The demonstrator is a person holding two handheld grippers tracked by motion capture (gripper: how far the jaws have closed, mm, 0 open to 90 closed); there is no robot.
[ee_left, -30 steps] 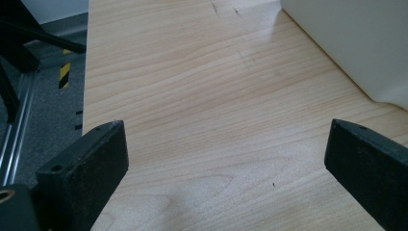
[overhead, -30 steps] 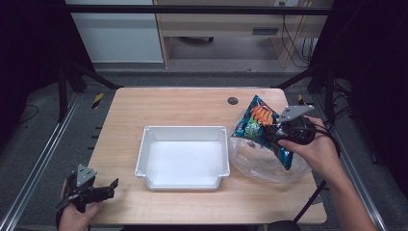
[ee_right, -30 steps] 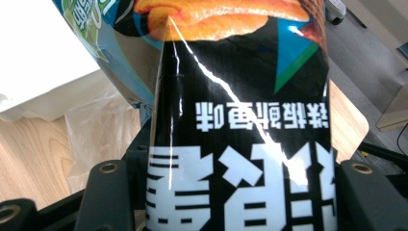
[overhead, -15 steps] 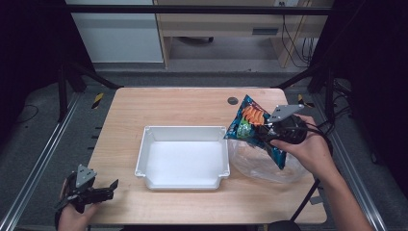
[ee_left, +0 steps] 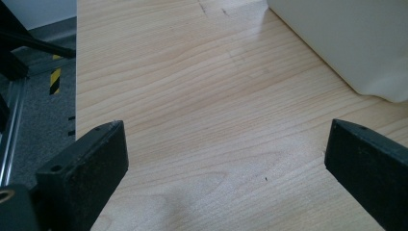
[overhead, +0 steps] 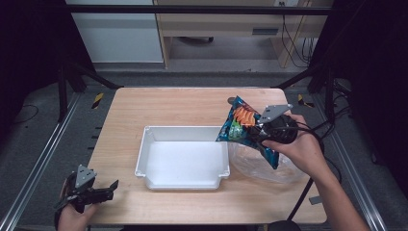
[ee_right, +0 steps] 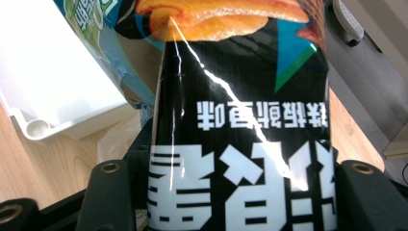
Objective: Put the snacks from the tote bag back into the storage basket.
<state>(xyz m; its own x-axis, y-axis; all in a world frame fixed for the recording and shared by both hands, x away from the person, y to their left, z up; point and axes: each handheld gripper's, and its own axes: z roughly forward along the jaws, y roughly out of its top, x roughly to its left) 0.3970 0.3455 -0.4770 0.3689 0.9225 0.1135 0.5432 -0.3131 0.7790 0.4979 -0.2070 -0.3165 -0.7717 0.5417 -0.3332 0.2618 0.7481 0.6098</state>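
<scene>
A blue and black snack bag (overhead: 245, 127) with orange snacks printed on it hangs tilted over the right rim of the white tray (overhead: 144, 149). My right gripper (overhead: 262, 134) is shut on that snack bag (ee_right: 240, 144), whose black lower part with white lettering sits between the two jaws. Under the hand lies a clear plastic bag (overhead: 269, 166) on the table. My left gripper (overhead: 108, 190) rests open near the table's front left corner, with bare wood between its fingers (ee_left: 86, 168). The white tray's corner (ee_left: 346, 43) lies ahead of it to the right.
The wooden table (overhead: 173, 106) carries a small dark round object (overhead: 231, 100) near its far right edge. Metal rails run along both sides of the table. A cable trails from the right gripper off the table's right side.
My right gripper has carried the snack bag leftward and slightly up, from above the clear plastic bag to the tray's right rim. The left gripper has stayed put.
</scene>
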